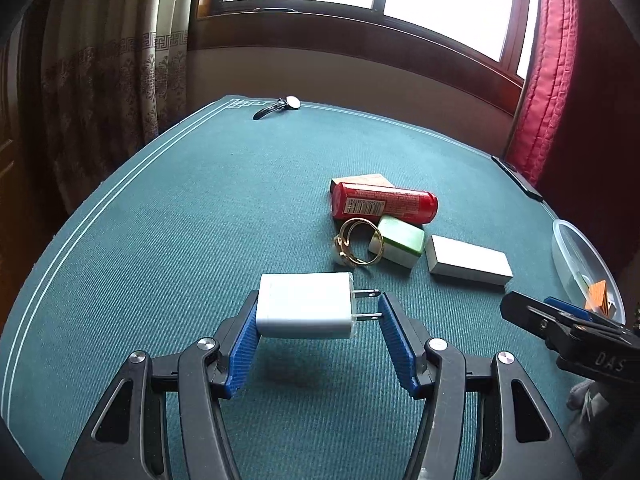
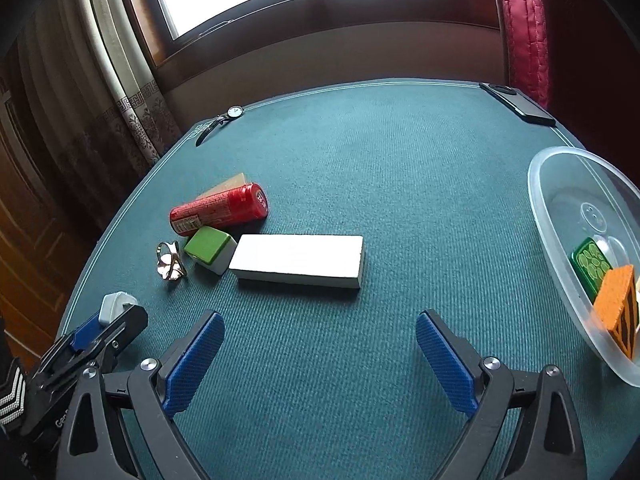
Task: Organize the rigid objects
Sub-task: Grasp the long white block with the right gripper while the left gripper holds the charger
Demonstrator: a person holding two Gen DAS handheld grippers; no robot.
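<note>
My left gripper is shut on a white plug charger and holds it above the green table, prongs against the right pad; it also shows in the right wrist view. Beyond it lie a gold ring, a green-and-white tile, a red can on its side and a white box. My right gripper is open and empty over the table, in front of the white box. A clear plastic bowl at the right holds a green tile and an orange block.
A wristwatch lies at the far left corner of the table and a black phone at the far right edge. A brown card lies behind the red can. Curtains and a window stand behind the table.
</note>
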